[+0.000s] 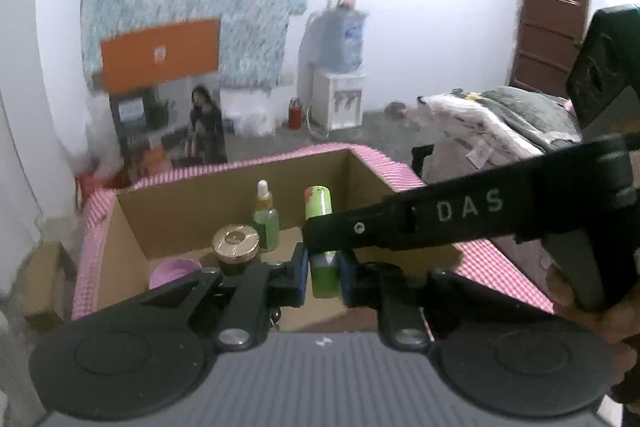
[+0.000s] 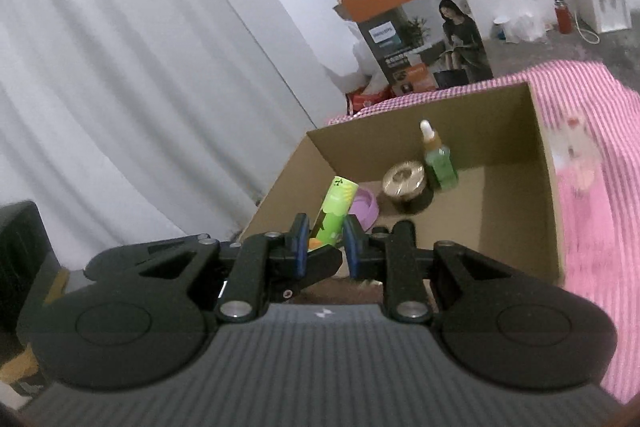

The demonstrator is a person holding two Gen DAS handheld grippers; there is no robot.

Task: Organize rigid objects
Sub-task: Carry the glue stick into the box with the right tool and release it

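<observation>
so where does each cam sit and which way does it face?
Left wrist: on the left gripper, angled down into the cardboard box; right gripper's finger crosses, a hand at right.
Right wrist: on the right gripper, facing the box and curtain.
Shared: green tube, dropper bottle, gold-lidded jar.

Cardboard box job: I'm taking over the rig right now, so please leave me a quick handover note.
Left tool: shut on the green plastic tube.
Right tool: shut on the same tube, crossing the left one.
Things: the tube is held over the open brown cardboard box. A green glass dropper bottle, a gold-lidded dark jar and a pink round dish are inside.
Done: those three are in the box.
Left: place the tube and release both tools.
</observation>
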